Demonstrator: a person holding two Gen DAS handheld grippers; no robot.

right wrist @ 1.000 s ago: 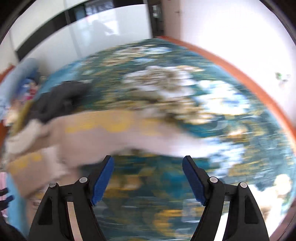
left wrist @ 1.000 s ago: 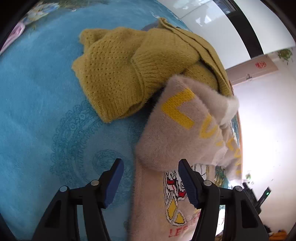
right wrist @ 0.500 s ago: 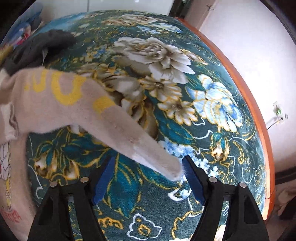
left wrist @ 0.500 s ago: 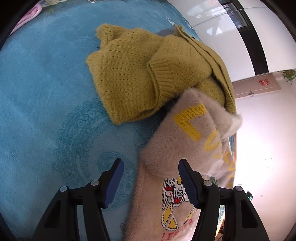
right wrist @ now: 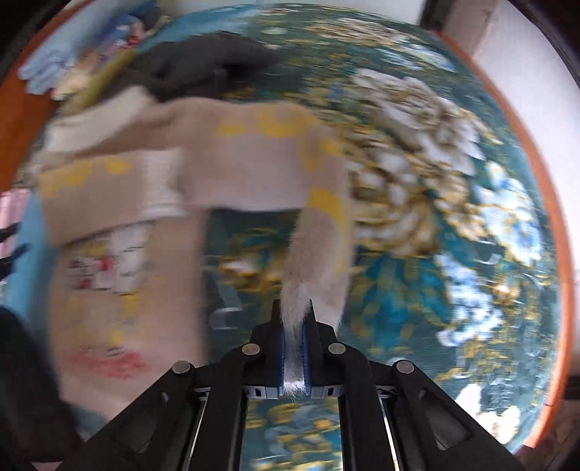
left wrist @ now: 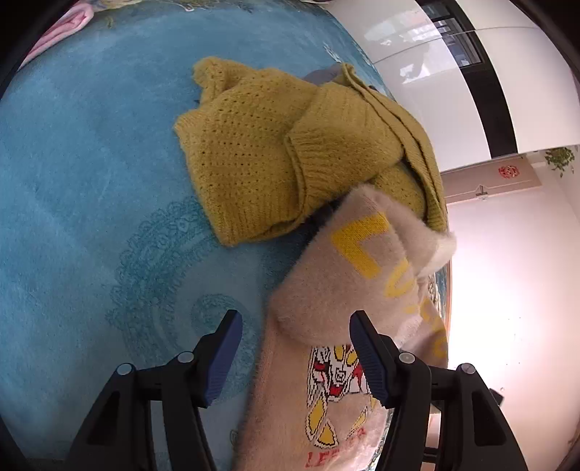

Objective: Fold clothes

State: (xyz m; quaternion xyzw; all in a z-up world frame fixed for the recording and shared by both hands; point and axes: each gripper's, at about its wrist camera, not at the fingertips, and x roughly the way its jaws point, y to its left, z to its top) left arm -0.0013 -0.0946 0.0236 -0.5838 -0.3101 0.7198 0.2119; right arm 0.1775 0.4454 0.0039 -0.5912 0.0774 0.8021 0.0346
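Note:
A fuzzy beige sweater [left wrist: 326, 391] with yellow letters and a cartoon print lies on the blue carpet, one sleeve [left wrist: 348, 279] folded back across its body. My left gripper [left wrist: 295, 347] is open and empty just above that sleeve fold. In the blurred right wrist view the sweater [right wrist: 119, 290] lies at the left; its other sleeve [right wrist: 319, 246] runs to my right gripper [right wrist: 293, 326], which is shut on the sleeve's white cuff and holds it lifted over the floral carpet.
A crumpled mustard knit sweater [left wrist: 286, 152] lies just beyond the beige one. A dark garment [right wrist: 203, 61] and pale blue clothes [right wrist: 54, 61] lie at the far left. A pink cloth [left wrist: 54, 32] lies at the carpet's far edge. The carpet's orange border [right wrist: 558, 232] curves along the right.
My right gripper has closed on the sleeve cuff and pulled the sleeve up and toward the sweater body. My left gripper stayed open and drifted slightly back from the mustard sweater.

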